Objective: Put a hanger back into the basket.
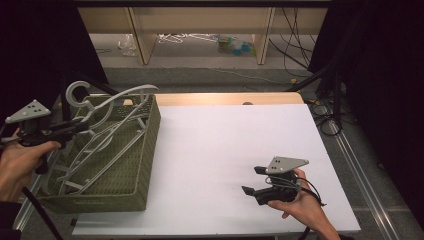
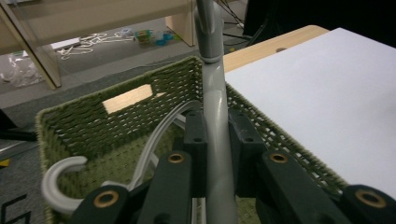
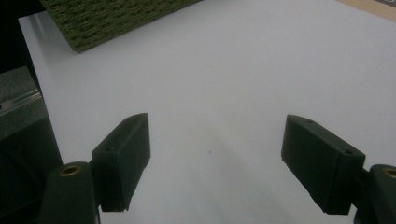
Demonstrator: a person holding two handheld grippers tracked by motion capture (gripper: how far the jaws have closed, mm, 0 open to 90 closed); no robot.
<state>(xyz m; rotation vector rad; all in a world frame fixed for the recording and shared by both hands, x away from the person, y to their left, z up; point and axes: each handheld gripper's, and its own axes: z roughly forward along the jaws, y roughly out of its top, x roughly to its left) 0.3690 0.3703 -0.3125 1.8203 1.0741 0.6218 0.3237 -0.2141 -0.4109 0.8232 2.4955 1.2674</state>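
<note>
Clamped tight on the neck of a grey plastic clothes hanger (image 2: pixel 215 116), the two black jaws of the left gripper (image 2: pixel 217 135) hold it above the woven olive-green basket (image 1: pixel 145 150) at the left edge of the table. From the high view, the hanger's hook (image 1: pixel 75 92) curls up beside the left gripper (image 1: pixel 82 126), while its shoulders slope up over the basket's rim. More pale hangers (image 1: pixel 95 150) lie tangled inside the basket. At the near right of the white tabletop (image 1: pixel 225 150), the right gripper (image 1: pixel 254 181) rests in the person's hand (image 1: pixel 300 202), jaws spread wide with nothing between them, bare white surface showing in the gap.

The step in hand appears to be drawing one hanger clear of the pile. Freeing it would likely call for a steady lift up and across the basket's wall, watching that its arm does not snag the hangers beneath, before the open right gripper can take a share.
</note>
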